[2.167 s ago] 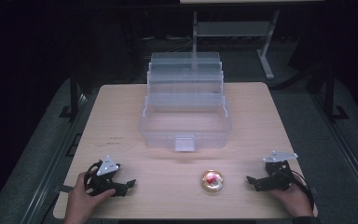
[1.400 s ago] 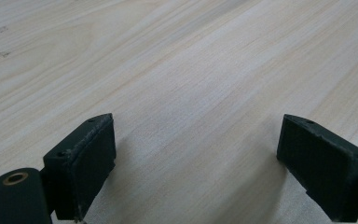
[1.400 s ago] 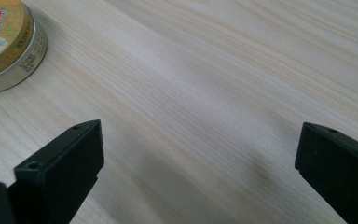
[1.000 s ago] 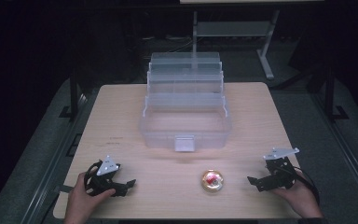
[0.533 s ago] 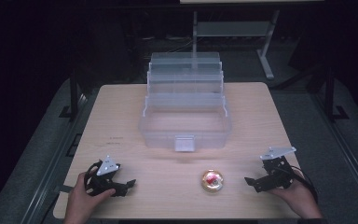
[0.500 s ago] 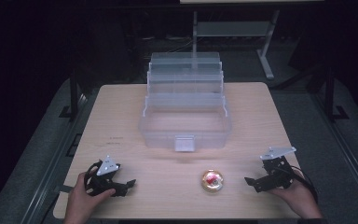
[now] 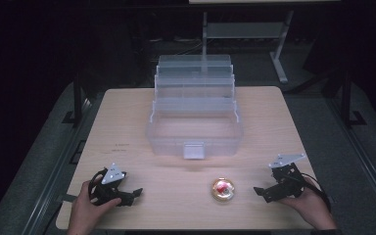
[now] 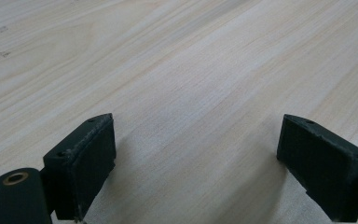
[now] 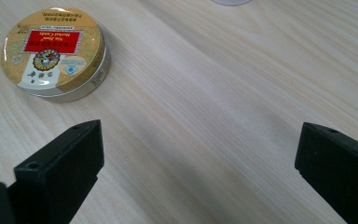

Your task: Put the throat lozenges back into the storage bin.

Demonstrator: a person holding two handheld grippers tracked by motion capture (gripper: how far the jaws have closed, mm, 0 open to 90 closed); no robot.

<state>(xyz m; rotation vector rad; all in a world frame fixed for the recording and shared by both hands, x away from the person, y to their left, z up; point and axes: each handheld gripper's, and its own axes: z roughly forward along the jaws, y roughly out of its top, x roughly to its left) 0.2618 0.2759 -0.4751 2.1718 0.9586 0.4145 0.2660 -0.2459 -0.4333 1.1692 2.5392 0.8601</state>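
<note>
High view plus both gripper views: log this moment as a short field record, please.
surface: wooden table
container: clear plastic tiered box, open, mid-table
item: round gold tin with red label, lying flat in front of the box
left gripper: open, low over bare wood
right gripper: open, beside the tin, apart from it
held: nothing

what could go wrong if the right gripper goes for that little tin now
The round tin lies flat and low on the smooth table, off to one side of the open right gripper, so the jaws may slide it instead of gripping. Pushed forward, it could bump the clear tiered box.
</note>
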